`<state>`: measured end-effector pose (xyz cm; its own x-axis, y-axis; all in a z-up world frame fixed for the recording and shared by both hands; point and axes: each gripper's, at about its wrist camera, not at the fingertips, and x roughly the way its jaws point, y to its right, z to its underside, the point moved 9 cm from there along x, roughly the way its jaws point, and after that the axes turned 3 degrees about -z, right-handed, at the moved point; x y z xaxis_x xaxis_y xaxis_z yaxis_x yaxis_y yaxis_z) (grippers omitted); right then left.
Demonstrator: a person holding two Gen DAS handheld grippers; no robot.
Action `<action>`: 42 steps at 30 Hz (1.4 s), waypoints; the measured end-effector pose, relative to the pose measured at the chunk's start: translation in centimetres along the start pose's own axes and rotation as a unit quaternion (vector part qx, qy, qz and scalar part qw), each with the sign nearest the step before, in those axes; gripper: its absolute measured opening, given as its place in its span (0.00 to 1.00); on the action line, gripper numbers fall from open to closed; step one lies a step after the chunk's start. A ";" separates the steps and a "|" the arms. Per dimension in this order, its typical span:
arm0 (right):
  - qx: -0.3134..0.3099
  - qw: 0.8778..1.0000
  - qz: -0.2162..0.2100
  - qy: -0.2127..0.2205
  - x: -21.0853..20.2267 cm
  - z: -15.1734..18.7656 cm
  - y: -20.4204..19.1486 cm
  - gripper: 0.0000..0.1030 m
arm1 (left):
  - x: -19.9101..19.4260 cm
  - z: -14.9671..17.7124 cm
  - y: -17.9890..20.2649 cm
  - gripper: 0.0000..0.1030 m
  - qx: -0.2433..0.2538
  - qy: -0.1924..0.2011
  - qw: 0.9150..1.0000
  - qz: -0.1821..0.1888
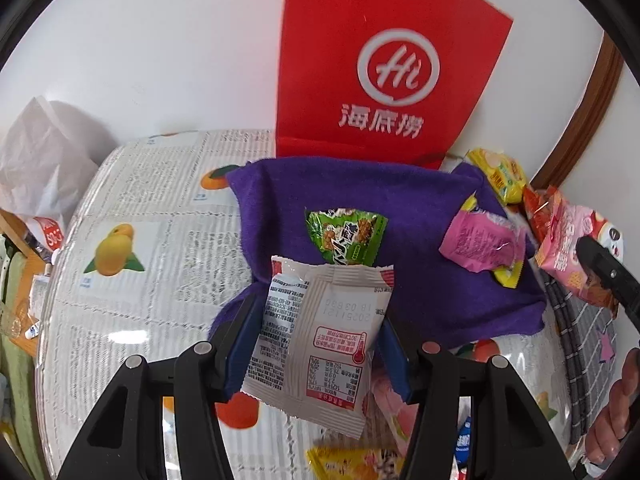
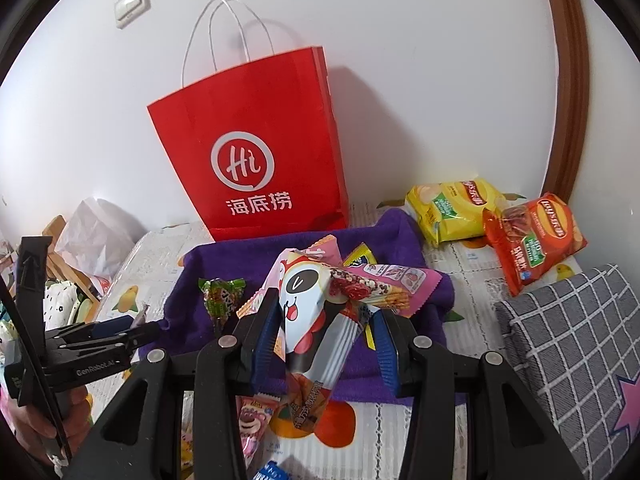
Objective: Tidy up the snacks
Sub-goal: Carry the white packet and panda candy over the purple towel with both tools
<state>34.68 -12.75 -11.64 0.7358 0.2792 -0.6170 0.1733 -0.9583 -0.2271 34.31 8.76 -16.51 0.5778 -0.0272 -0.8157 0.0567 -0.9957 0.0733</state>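
Both tongs carry snacks above the purple cloth [image 1: 360,200], the left tongs [image 1: 320,340] clamped on a white packet [image 1: 320,332], the right tongs [image 2: 324,344] on a panda packet [image 2: 308,304], while several snacks lie scattered on the table [image 1: 160,280]

Readable print on the bag, the packets and one tool

The red paper bag [image 2: 256,160] carries a white ring with "Hi" inside and the characters "海底捞" beneath; the white packet [image 1: 320,336] shows, upside down, the stamped digits "20251121" and "18 03886", above a nutrition table too small to read; the yellow crisp packet [image 2: 452,210] and the orange crisp packet [image 2: 532,240] each bear a red oval logo that looks like "Lay's" turned sideways; the left tool [image 2: 136,330] has "GenRobot.AI" in white on its black body; the green snack packet [image 1: 346,236] has large white characters too warped to make out
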 end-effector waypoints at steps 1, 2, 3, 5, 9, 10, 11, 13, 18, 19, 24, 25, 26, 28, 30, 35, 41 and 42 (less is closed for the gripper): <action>0.000 1.000 -0.001 -0.002 0.4 0.0 0.0 0.43 | 0.4 0.0 0.2 0.52 0.003 -0.002 1.000 -0.001; 0.001 1.000 -0.002 -0.005 0.9 0.1 0.0 0.43 | 0.8 -0.1 0.3 0.52 0.004 -0.003 1.000 -0.002; 0.001 1.000 -0.004 -0.008 1.5 0.2 0.1 0.43 | 1.0 -0.2 0.3 0.52 0.004 -0.004 1.000 -0.002; 0.002 1.000 -0.009 -0.013 2.3 0.4 0.1 0.43 | 1.5 -0.5 0.2 0.53 -0.002 -0.004 1.000 0.000; 0.011 0.999 -0.025 -0.025 4.0 0.7 0.2 0.43 | 2.7 -0.9 -0.2 0.52 -0.015 -0.007 1.000 0.006; 0.013 0.999 -0.025 -0.025 4.4 0.8 0.2 0.43 | 3.0 -1.0 -0.2 0.52 -0.017 -0.009 1.000 0.006; 0.014 0.999 -0.025 -0.024 4.8 0.9 0.3 0.43 | 3.4 -1.1 -0.2 0.52 -0.019 -0.011 1.000 0.006; 0.018 0.999 -0.029 -0.027 5.4 1.1 0.3 0.43 | 4.0 -1.2 -0.1 0.52 -0.018 -0.015 1.000 0.006; 0.014 0.999 -0.031 -0.035 6.6 2.0 0.1 0.43 | 4.6 -1.6 0.1 0.52 -0.016 -0.014 1.000 0.008; 0.012 0.999 -0.029 -0.038 6.9 2.2 0.1 0.43 | 4.8 -1.6 0.1 0.52 -0.014 -0.014 1.000 0.010; 0.014 0.998 -0.025 -0.050 7.9 2.9 0.4 0.43 | 5.3 -1.6 0.4 0.52 -0.012 -0.019 1.000 0.020; 0.015 0.998 -0.023 -0.053 8.1 3.0 0.6 0.43 | 5.3 -1.6 0.5 0.52 -0.011 -0.019 1.000 0.020; 0.015 0.998 -0.021 -0.057 8.4 3.2 0.7 0.43 | 5.4 -1.5 0.5 0.52 -0.010 -0.019 1.000 0.020; 0.017 0.997 -0.019 -0.066 8.9 3.6 0.8 0.43 | 5.5 -1.4 0.7 0.52 -0.011 -0.022 0.999 0.024; 0.013 0.997 -0.018 -0.076 9.4 4.0 0.7 0.43 | 5.7 -1.1 1.0 0.53 -0.004 -0.027 0.999 0.025; -0.012 0.996 0.005 -0.091 10.1 4.6 0.3 0.44 | 5.8 -0.4 1.2 0.55 -0.002 -0.037 0.999 0.030; -0.032 0.993 0.040 -0.102 10.1 5.0 0.7 0.54 | 5.1 0.3 1.2 0.62 -0.001 -0.042 0.999 0.031; -0.041 0.993 0.049 -0.100 9.8 4.9 0.8 0.56 | 4.9 0.4 1.2 0.66 0.000 -0.042 0.999 0.032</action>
<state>38.81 -10.52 -21.60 0.6078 0.1834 -0.7726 0.1659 -0.9808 -0.1023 36.86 7.37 -20.60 0.5104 -0.0981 -0.8543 0.0226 -0.9916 0.1273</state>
